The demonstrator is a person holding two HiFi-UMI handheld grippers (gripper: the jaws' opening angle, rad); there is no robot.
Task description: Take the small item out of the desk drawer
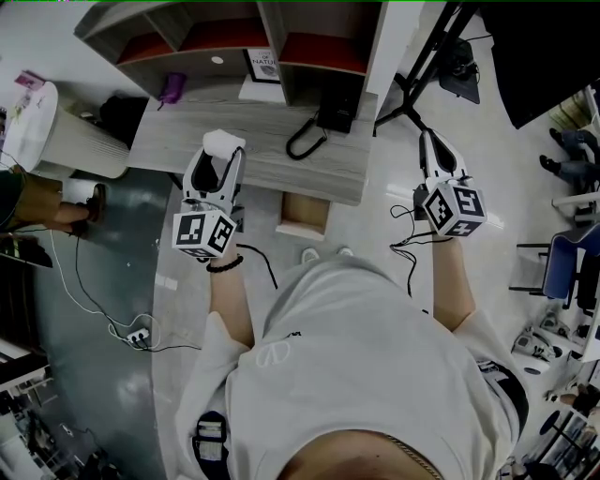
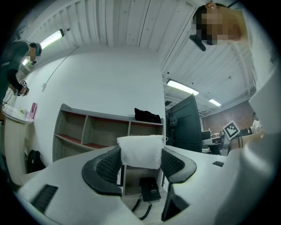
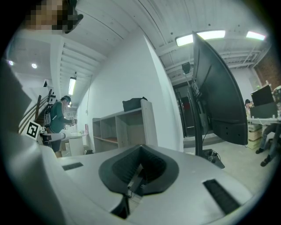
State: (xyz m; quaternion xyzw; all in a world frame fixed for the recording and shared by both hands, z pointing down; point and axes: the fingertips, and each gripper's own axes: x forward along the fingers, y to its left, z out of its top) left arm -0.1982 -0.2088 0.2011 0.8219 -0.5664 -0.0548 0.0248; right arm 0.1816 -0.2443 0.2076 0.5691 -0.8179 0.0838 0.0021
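Observation:
A small white fabric-like item (image 2: pixel 139 150) is clamped between the black ribbed pads of my left gripper (image 2: pixel 140 161). In the head view the left gripper (image 1: pixel 223 150) holds the white item (image 1: pixel 223 142) up over the front part of the grey wooden desk (image 1: pixel 187 131). An open drawer (image 1: pixel 305 215) with a brown inside juts out under the desk's front edge, to the right of that gripper. My right gripper (image 1: pixel 430 142) hangs further right, off the desk and above the floor. Its jaws (image 3: pixel 139 161) are shut with nothing between them.
A black desk phone (image 1: pixel 335 112) with a coiled cord (image 1: pixel 304 141) sits on the desk's right end. Behind it stands a shelf unit (image 1: pixel 234 28), with a purple object (image 1: pixel 172 87) at its foot. A black stand (image 1: pixel 427 66) rises at right. Cables (image 1: pixel 94 300) trail on the floor at left.

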